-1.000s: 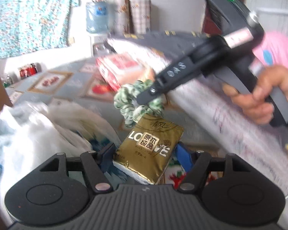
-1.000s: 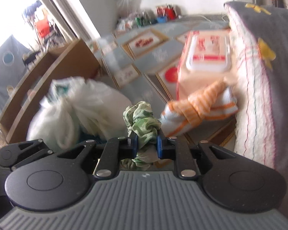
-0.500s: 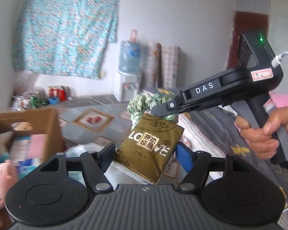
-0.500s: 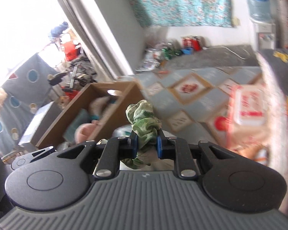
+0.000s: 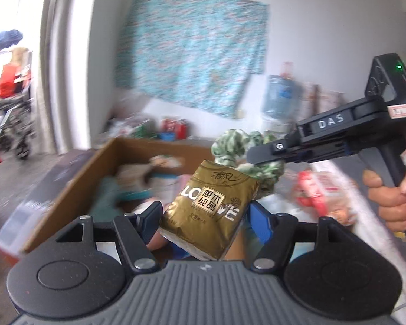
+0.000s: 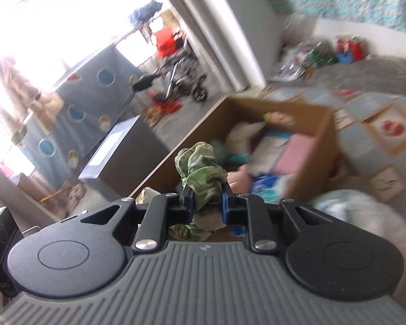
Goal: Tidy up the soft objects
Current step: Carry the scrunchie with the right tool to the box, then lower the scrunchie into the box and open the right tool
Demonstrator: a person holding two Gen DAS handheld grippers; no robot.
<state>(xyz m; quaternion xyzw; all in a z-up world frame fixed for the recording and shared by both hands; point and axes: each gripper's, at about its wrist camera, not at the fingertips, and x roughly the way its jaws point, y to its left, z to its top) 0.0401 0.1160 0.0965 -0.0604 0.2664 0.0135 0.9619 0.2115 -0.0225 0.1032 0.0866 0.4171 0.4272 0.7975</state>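
Note:
My left gripper (image 5: 204,214) is shut on a gold tissue pack (image 5: 209,208) and holds it in the air, tilted. My right gripper (image 6: 207,203) is shut on a green scrunchie (image 6: 201,173); in the left wrist view the right gripper (image 5: 259,155) reaches in from the right with the scrunchie (image 5: 243,149) just above the tissue pack. An open cardboard box (image 5: 75,187) with several soft items inside lies below and ahead of both grippers; it also shows in the right wrist view (image 6: 320,140).
A white plastic bag (image 6: 365,216) lies right of the box. A red-and-white wipes pack (image 5: 319,189) lies on the patterned floor mat (image 6: 387,127). A grey cabinet (image 6: 116,146) stands left of the box. A stroller (image 6: 184,81) stands near the bright doorway.
Both grippers have swung left with their loads, away from the bed and wipes pack. The cardboard box now lies right below and ahead of them. Grips are unchanged.

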